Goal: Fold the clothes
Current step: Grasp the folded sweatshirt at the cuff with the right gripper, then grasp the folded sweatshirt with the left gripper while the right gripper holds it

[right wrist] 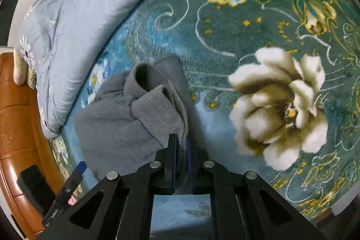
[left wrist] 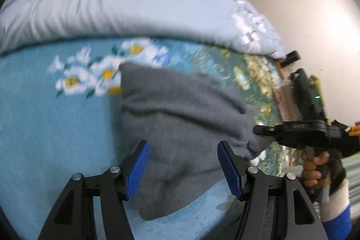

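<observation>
My right gripper was clamped on the ribbed hem of the grey garment, which lay bunched on the floral blanket near its pillow-side edge. My left gripper hung over it, jaws spread wide, holding nothing.

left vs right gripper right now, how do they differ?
The left gripper is open with the grey garment between its blue pads, apparently ungripped; the right gripper is shut on the garment's ribbed edge. The left hangs over the garment's body; the right pinches its end. Both share black frames and blue pads, over the floral blanket.
</observation>
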Motion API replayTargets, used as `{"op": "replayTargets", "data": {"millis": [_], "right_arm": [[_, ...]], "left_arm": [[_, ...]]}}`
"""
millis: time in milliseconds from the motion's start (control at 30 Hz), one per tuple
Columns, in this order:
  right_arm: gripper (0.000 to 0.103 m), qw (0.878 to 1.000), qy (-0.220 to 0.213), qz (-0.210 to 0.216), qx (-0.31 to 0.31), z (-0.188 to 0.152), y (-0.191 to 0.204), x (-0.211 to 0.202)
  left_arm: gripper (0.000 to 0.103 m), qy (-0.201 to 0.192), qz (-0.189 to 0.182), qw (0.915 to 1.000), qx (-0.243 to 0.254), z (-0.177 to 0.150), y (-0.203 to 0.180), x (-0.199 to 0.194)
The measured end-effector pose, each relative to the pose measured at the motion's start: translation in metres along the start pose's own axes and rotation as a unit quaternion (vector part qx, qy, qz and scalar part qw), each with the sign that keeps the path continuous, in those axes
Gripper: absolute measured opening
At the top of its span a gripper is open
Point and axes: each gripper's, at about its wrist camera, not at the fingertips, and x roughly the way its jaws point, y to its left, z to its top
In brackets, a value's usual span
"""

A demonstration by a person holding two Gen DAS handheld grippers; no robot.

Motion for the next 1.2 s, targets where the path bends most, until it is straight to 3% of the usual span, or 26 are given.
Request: {"op": "replayTargets", "data": {"millis": [100,233,467,533,567,600,733,800,1000,1133,1200], "right_arm": [[0.008,1.000,0.004,-0.016,-0.003,0.002,0.002,0.005],[0.012,0.999,0.017,-0.038,-0.035,0.004,0.016,0.011],[0.026,0.994,-0.053,-0.050,-0.077,0.001,0.037,-0.018],[0.041,0.993,-0.038,-0.041,-0.105,0.004,0.039,-0.015],[0.055,0.992,-0.030,-0.036,-0.119,0.005,0.039,-0.014],[0.062,0.991,-0.020,-0.029,-0.133,0.007,0.039,-0.011],[0.069,0.988,0.062,0.041,-0.132,0.020,0.009,0.007],[0.084,0.986,0.086,0.059,-0.133,0.026,-0.005,0.012],[0.089,0.970,0.134,0.138,-0.147,0.037,-0.013,0.038],[0.089,0.959,0.161,0.137,-0.190,0.037,-0.002,0.058],[0.089,0.952,0.164,0.133,-0.220,0.036,0.006,0.064]], "left_arm": [[0.066,0.009,-0.009,0.9997,0.020,0.005,-0.006,0.012],[0.066,0.032,0.024,0.9992,0.007,0.004,0.003,0.044],[0.066,0.033,0.033,0.9989,0.004,0.002,0.007,0.039],[0.066,0.024,0.028,0.9993,-0.003,0.000,0.014,0.028],[0.067,0.019,0.026,0.9995,-0.006,0.000,0.018,0.022],[0.067,0.015,0.024,0.9996,-0.010,-0.001,0.021,0.016],[0.067,0.024,0.014,0.9970,-0.071,-0.007,0.056,0.020],[0.067,0.030,0.000,0.9932,-0.112,-0.011,0.075,0.024],[0.088,0.028,-0.054,0.9812,-0.183,-0.016,0.095,0.051],[0.103,0.019,-0.085,0.9746,-0.206,-0.020,0.099,0.060],[0.103,0.016,-0.096,0.9733,-0.208,-0.020,0.101,0.062]]}}
